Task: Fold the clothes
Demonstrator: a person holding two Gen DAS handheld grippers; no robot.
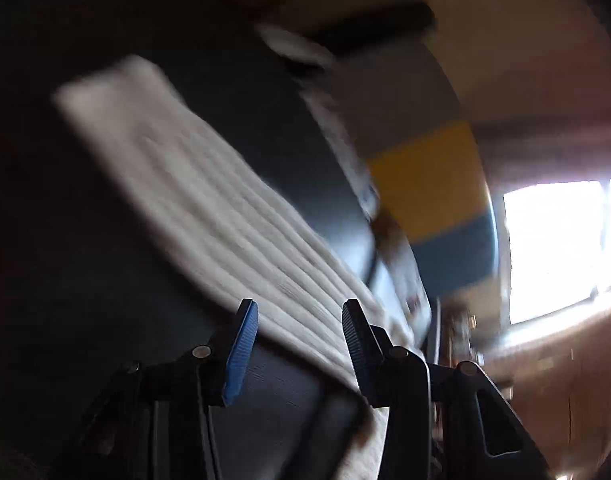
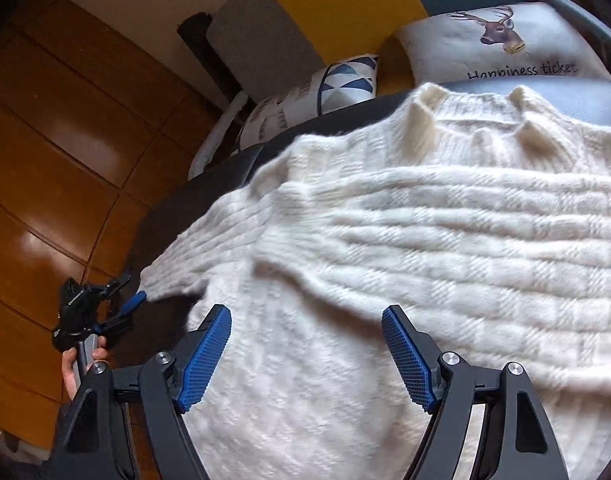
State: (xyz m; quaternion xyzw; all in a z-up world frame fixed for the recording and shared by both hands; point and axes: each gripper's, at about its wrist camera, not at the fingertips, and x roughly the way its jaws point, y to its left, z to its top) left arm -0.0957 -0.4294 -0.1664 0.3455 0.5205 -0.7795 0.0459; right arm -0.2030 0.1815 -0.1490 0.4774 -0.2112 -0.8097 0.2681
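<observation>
Sweater [image 2: 425,240]: cream-white, chunky ribbed knit, spread flat across a dark grey-blue padded seat [image 2: 585,98], which looks like a sofa. Ribbed neckline [image 2: 481,118] lies at the far edge, towards the cushions. One sleeve [image 2: 209,240] runs out to the left of the right wrist view, its cuff end near the seat's edge. In the left wrist view the sweater [image 1: 209,216] shows as a blurred pale ribbed band running diagonally over the dark seat [image 1: 285,128].

Right claw [image 2: 307,356]: released, blue ribbed pads wide apart, poised over the lower body of the sweater. Nothing between the pads; whether they touch the knit cannot be told.

Left claw [image 1: 299,348]: released, blue pads apart, the pale knit lying just beyond and between them, no grip visible. View heavily motion-blurred. In the right wrist view the left claw [image 2: 123,302] sits at the sleeve's cuff end, a hand [image 2: 75,368] gripping its handle.

Cushions: one white with a stag print and the words "Happiness ticket" [image 2: 501,46]; one with blue-and-white triangles [image 2: 345,80]. Both stand behind the sweater against the backrest.

Backdrop: wall panels in grey, yellow [image 2: 337,4] and blue; glossy brown wooden floor [image 2: 65,140] to the left; bright window [image 1: 561,244] in the left wrist view.
</observation>
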